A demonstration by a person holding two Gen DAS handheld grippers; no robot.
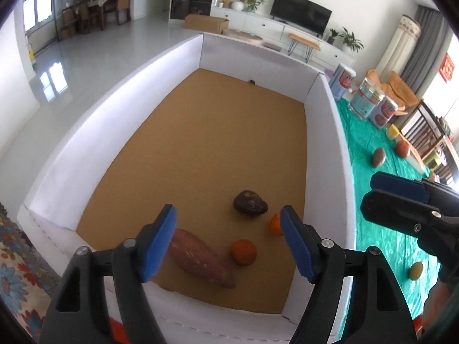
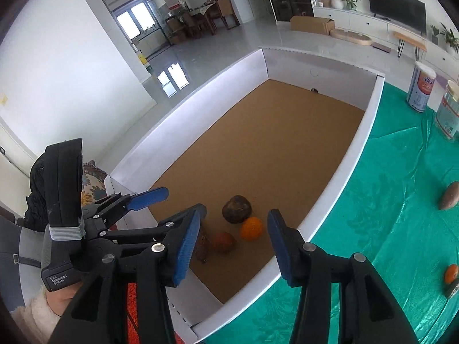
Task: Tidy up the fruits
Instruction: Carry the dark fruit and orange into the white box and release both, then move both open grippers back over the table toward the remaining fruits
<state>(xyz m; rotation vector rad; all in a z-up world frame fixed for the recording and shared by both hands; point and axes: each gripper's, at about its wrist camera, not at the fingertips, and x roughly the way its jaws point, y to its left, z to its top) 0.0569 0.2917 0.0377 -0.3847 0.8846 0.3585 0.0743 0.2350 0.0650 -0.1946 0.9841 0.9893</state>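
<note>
We hold both the left gripper (image 1: 229,242) and the right gripper (image 2: 233,243) parted and empty above the white box (image 1: 327,149), where a sweet potato (image 1: 202,258) and oranges (image 1: 243,252) lie.

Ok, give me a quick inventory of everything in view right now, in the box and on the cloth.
box: 1, white walls, brown floor, left of the cloth
sweet potato: 1, reddish, near end of box floor
oranges: 2, orange, box floor, beside sweet potato
dark fruit: 1, brown, box floor, behind oranges
cloth: 1, green, right of box
loose produce on cloth: at least 3 in the left wrist view, brown and yellowish
cans: 3, pale labelled, far end of cloth
left hand-held gripper: black, blue pads, open above box
right hand-held gripper: same, open, empty
</note>
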